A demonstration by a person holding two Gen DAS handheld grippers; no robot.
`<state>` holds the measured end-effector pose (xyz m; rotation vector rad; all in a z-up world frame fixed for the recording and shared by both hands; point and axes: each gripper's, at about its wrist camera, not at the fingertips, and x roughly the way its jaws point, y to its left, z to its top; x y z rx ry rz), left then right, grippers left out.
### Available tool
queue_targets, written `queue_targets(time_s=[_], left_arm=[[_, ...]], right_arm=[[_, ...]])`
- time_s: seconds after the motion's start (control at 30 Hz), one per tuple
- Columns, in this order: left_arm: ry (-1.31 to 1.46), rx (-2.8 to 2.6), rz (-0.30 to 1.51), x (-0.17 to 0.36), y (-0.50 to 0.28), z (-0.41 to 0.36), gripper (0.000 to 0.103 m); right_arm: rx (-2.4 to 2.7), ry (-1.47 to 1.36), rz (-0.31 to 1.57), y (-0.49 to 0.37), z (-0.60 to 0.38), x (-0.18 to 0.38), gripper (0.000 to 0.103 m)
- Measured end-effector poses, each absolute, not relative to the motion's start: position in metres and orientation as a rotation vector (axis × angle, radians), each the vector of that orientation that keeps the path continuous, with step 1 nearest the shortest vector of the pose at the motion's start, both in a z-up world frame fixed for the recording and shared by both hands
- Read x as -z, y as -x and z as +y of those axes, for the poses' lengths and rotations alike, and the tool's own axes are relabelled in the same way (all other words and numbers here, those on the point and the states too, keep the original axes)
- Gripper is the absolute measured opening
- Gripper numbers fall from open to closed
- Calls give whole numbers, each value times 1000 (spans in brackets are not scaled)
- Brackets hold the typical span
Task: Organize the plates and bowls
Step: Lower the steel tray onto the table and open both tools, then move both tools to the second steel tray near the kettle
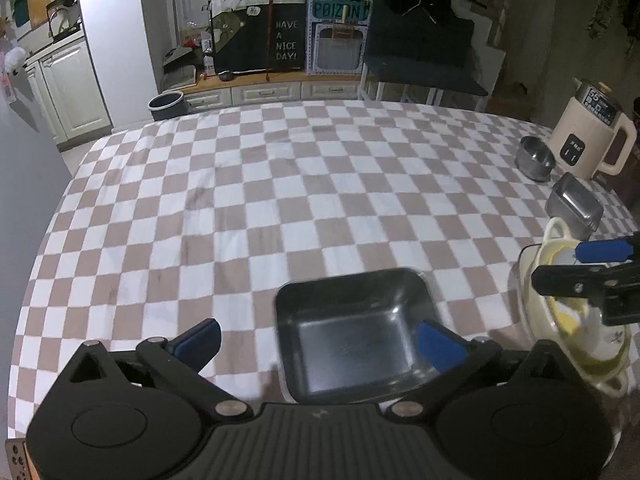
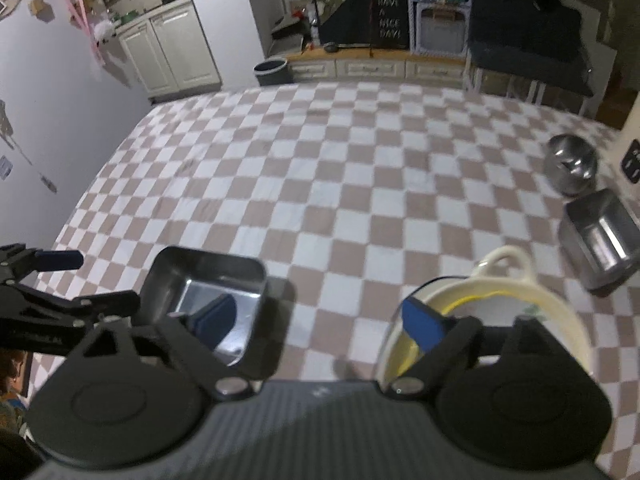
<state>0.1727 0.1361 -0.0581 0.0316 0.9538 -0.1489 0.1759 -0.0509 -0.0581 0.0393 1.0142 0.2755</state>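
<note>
My left gripper (image 1: 316, 338) and right gripper (image 2: 322, 320) both have their jaws spread wide, pinching nothing. The risk I judge: my left gripper's right-hand pad sits just inside the dark square metal dish (image 1: 352, 336), so a careless lift could catch its rim and drag or flip it across the checked brown-and-white cloth of the worktop (image 1: 280, 184). The dish rests upright, shiny-bottomed, near the worktop's front edge. To its right, the cream two-handled ceramic bowl stack (image 2: 500, 304) sits under my right gripper; a nudge might topple it.
</note>
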Motion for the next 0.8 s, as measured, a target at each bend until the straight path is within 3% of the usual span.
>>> queue_targets(time_s=[0.1,0.8], left_arm=[[-55,166,925,52,-177,116,103],[-26,330,802,36,-228,-45,103]], right_arm=[[-259,-67,990,-175,-74,48,102],[55,-171,792,-179,-277,20,103]])
